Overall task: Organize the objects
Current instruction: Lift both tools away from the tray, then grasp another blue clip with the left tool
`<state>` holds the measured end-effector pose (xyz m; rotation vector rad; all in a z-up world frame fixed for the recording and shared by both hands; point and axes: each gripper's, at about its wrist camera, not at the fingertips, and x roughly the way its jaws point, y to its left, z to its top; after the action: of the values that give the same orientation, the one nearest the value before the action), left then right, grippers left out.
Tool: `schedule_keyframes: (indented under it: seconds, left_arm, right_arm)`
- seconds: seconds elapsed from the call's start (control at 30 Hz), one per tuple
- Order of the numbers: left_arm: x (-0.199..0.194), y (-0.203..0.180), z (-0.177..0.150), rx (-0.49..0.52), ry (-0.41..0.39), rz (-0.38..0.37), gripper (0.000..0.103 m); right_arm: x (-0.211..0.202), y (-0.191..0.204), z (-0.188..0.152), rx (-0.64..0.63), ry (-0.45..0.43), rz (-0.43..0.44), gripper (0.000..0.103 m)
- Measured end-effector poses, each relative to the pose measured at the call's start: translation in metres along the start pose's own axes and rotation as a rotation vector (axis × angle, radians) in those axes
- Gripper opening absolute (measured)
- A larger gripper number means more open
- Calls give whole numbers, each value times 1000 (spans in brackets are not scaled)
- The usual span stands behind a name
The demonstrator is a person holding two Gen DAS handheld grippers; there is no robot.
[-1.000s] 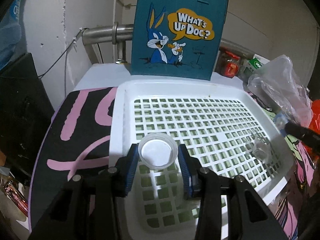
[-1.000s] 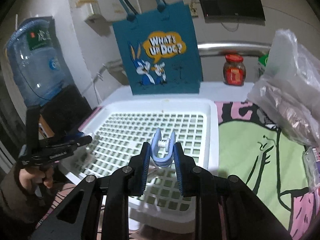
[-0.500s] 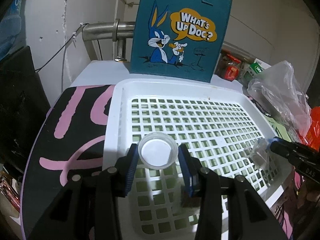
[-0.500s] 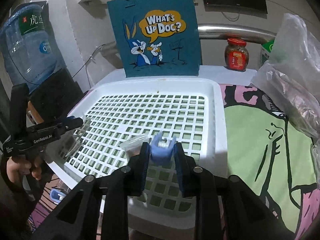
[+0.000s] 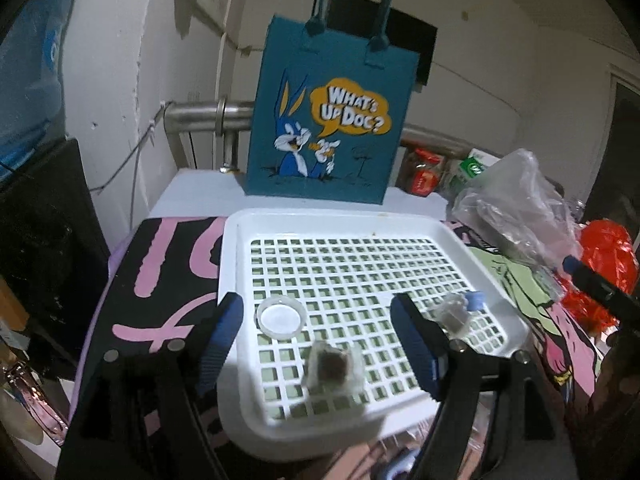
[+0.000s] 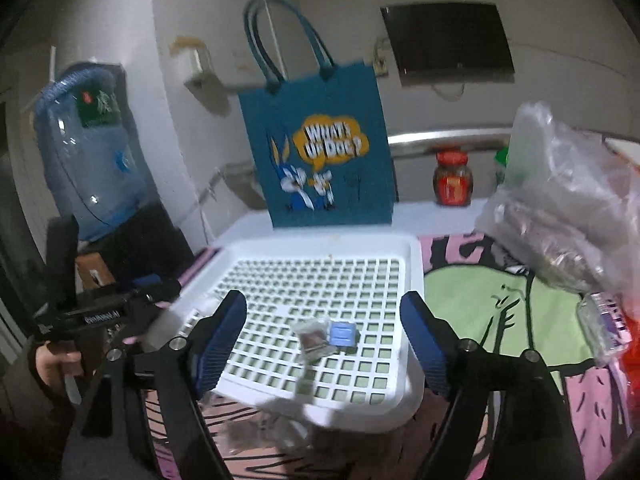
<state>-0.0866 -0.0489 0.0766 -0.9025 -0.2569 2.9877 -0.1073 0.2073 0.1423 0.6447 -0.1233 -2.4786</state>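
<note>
A white slotted tray [image 5: 340, 216] [image 6: 332, 246] lies on the patterned cloth. In it a round clear dish [image 5: 282, 316] rests free, just ahead of my left gripper [image 5: 320, 340], whose jaws are opening with no pad touching it. A small clear packet [image 5: 334, 366] with brown contents lies between those fingers, untouched. Near the tray's right side sits a blue clip [image 5: 475, 300] [image 6: 342, 334] on another clear packet [image 5: 456, 314] [image 6: 314, 338]. My right gripper [image 6: 322, 344] hangs over it, jaws opening, pads well apart from the clip.
A teal cartoon tote bag [image 5: 320, 120] [image 6: 320, 152] stands behind the tray. Crumpled plastic bags [image 5: 516, 208] [image 6: 560, 216] and a red-lidded jar [image 6: 452, 180] crowd the right. A water bottle [image 6: 88, 160] stands at the left. A hand [image 6: 52, 364] holds the left gripper.
Both grippers have opened wide and drawn back and up. The left let go of the round dish, the right let go of the blue clip; both now lie in the tray.
</note>
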Motion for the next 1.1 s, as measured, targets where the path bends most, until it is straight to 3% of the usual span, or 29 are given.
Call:
schedule_keyframes:
  seconds: [0.27,0.53,0.73,1.1]
  left_arm:
    - [-36,-2,-11,8,-33,-3,76]
    - [-50,-15,-40,58,17,-19,76]
    - [-46,-29,-63,114,87,-32,76]
    - [-21,-49,-89,203,219,-62,76]
  right_arm:
    - [-51,4,-2,6,-87,-3,87]
    - [-69,2,-19,-15,-62,-24,88]
    - [-62,-1,-36,-45,13,-41,88]
    - [-22,-17,-72,0,254,-101,87]
